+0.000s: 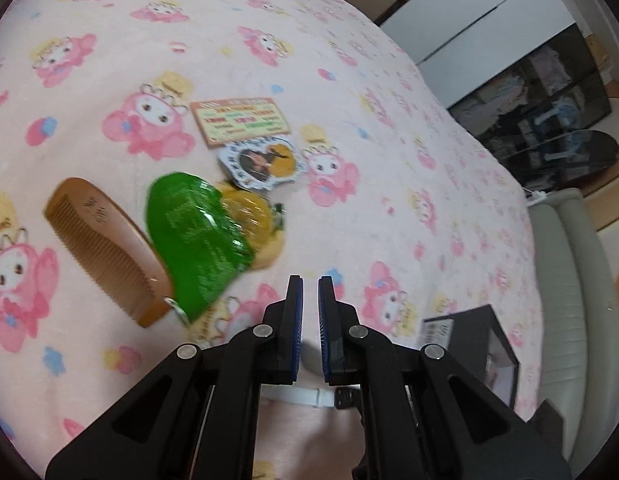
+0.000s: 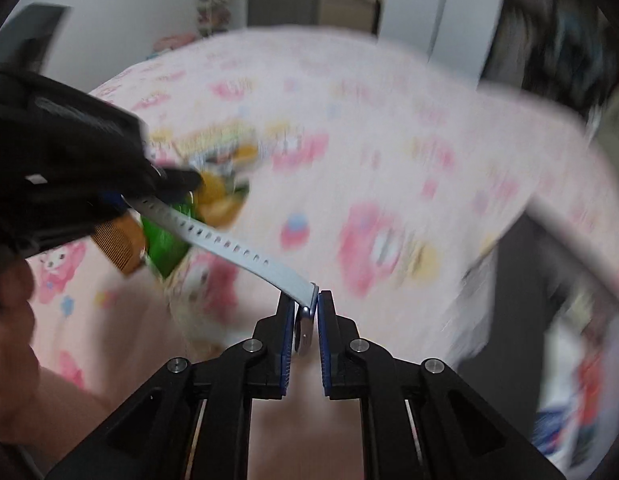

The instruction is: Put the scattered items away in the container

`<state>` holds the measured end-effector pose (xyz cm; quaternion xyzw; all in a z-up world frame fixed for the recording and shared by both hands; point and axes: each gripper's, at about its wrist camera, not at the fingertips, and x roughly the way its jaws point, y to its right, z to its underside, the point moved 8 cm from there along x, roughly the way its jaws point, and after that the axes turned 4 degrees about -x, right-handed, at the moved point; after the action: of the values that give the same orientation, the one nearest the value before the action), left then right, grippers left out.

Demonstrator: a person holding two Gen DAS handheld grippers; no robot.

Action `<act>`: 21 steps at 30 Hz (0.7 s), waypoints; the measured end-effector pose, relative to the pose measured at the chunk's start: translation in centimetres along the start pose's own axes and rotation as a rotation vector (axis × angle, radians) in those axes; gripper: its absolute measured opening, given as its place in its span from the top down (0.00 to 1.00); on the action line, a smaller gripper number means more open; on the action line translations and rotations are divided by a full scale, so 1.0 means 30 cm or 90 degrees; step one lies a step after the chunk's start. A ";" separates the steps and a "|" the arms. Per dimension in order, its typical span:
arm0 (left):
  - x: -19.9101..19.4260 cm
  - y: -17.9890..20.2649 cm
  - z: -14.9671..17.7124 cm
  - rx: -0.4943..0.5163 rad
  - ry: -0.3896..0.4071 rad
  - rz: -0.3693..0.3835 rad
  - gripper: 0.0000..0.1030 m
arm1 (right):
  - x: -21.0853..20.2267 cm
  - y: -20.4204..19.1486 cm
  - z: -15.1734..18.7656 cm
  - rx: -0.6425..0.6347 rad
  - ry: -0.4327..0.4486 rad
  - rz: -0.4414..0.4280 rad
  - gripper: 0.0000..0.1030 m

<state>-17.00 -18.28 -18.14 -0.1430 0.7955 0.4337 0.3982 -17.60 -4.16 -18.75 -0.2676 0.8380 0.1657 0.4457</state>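
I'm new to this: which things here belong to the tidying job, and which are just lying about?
Job: watch in the right tongs, comb, green packet, card, round sticker, black box.
Lying about: blanket, white cupboard.

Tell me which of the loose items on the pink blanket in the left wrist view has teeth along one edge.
The brown wooden comb, leftmost of the cluster. Its long edge is a row of fine teeth; the green packet beside it and the two printed cards further away have plain edges.
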 end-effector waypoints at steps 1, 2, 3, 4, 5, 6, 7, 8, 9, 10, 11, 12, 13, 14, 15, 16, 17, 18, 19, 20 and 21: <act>0.000 -0.006 -0.003 -0.005 0.003 -0.002 0.94 | 0.018 0.014 0.024 0.027 -0.018 -0.019 0.90; 0.000 -0.010 -0.006 -0.008 0.003 -0.001 0.94 | 0.025 0.026 0.038 0.041 -0.025 -0.025 0.89; 0.003 -0.012 -0.007 -0.009 0.001 -0.001 0.94 | 0.032 0.032 0.049 0.050 -0.032 -0.034 0.88; 0.007 -0.012 -0.006 -0.010 -0.001 0.001 0.94 | 0.040 0.034 0.058 0.061 -0.039 -0.046 0.84; 0.009 -0.007 -0.001 -0.006 -0.008 0.006 0.94 | 0.048 0.034 0.067 0.072 -0.047 -0.059 0.82; 0.009 0.003 0.008 0.000 -0.020 0.015 0.94 | 0.056 0.034 0.075 0.082 -0.054 -0.072 0.80; 0.018 0.015 0.023 0.006 -0.039 0.030 0.94 | 0.061 0.033 0.080 0.090 -0.056 -0.080 0.80; 0.025 0.026 0.039 0.011 -0.059 0.043 0.94 | 0.055 0.023 0.089 0.094 -0.054 -0.081 0.80; 0.037 0.036 0.058 0.013 -0.081 0.056 0.94 | 0.048 0.017 0.093 0.095 -0.052 -0.077 0.81; 0.049 0.044 0.075 0.012 -0.104 0.067 0.94 | 0.045 0.022 0.091 0.093 -0.045 -0.063 0.86; 0.055 0.048 0.087 0.010 -0.117 0.073 0.94 | 0.033 0.025 0.084 0.091 -0.035 -0.055 0.90; 0.060 0.050 0.096 0.007 -0.128 0.077 0.94 | 0.020 0.027 0.078 0.089 -0.024 -0.047 0.90; 0.064 0.048 0.097 0.003 -0.131 0.078 0.94 | 0.003 0.036 0.067 0.087 -0.010 -0.033 0.91; 0.062 0.046 0.098 -0.001 -0.132 0.079 0.93 | -0.015 0.045 0.056 0.086 0.005 -0.018 0.91; 0.061 0.046 0.099 -0.006 -0.133 0.083 0.92 | -0.034 0.057 0.045 0.082 0.019 0.002 0.91; 0.061 0.050 0.103 -0.011 -0.140 0.095 0.91 | -0.064 0.072 0.028 0.076 0.038 0.028 0.92; 0.060 0.055 0.107 -0.017 -0.147 0.108 0.90 | -0.088 0.084 0.008 0.070 0.055 0.048 0.92; 0.058 0.064 0.112 -0.021 -0.154 0.126 0.87 | -0.111 0.094 -0.013 0.064 0.071 0.066 0.92; 0.056 0.074 0.118 -0.024 -0.162 0.144 0.86 | -0.149 0.105 -0.038 0.058 0.096 0.091 0.92; 0.052 0.085 0.122 -0.028 -0.169 0.163 0.85 | -0.178 0.113 -0.059 0.051 0.115 0.110 0.92; 0.043 0.098 0.125 -0.029 -0.175 0.184 0.83 | -0.202 0.118 -0.079 0.041 0.131 0.131 0.92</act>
<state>-17.61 -13.40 -18.58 0.0245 0.7363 0.5195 0.4330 -18.49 -0.72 -12.24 -0.1817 0.9071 0.1553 0.3465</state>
